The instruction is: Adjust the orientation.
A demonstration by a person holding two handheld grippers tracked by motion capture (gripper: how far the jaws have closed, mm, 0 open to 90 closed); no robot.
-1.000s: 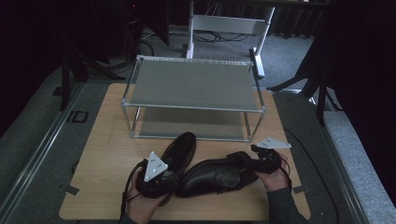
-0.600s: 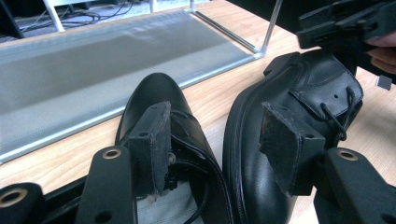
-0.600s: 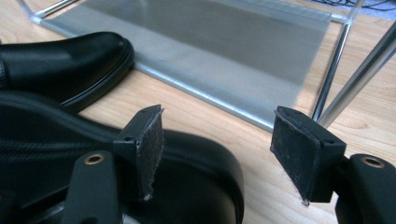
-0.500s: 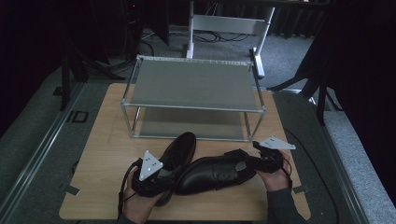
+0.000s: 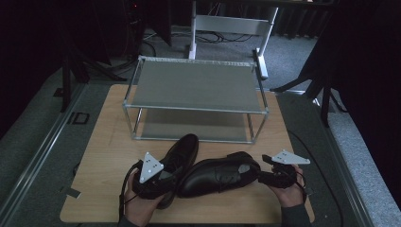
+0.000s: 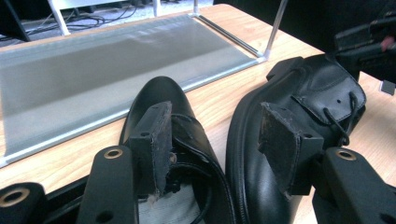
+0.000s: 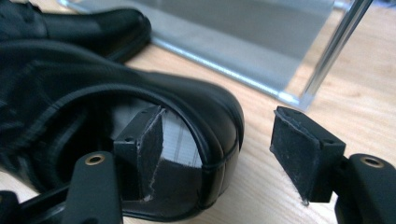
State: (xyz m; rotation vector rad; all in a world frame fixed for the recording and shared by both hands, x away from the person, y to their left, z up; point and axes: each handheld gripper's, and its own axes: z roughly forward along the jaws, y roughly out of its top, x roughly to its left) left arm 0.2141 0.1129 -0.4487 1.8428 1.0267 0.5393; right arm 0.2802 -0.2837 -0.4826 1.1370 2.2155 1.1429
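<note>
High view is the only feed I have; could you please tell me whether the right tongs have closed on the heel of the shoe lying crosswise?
Observer: Not yet. The right tongs stand open: the inner pad sits inside the heel of the crosswise shoe, and the outer pad is clear of the leather.
Operator: Thank you. And the left tongs?
Observer: The left tongs are open too, straddling the side wall of the other shoe at its opening.
</note>
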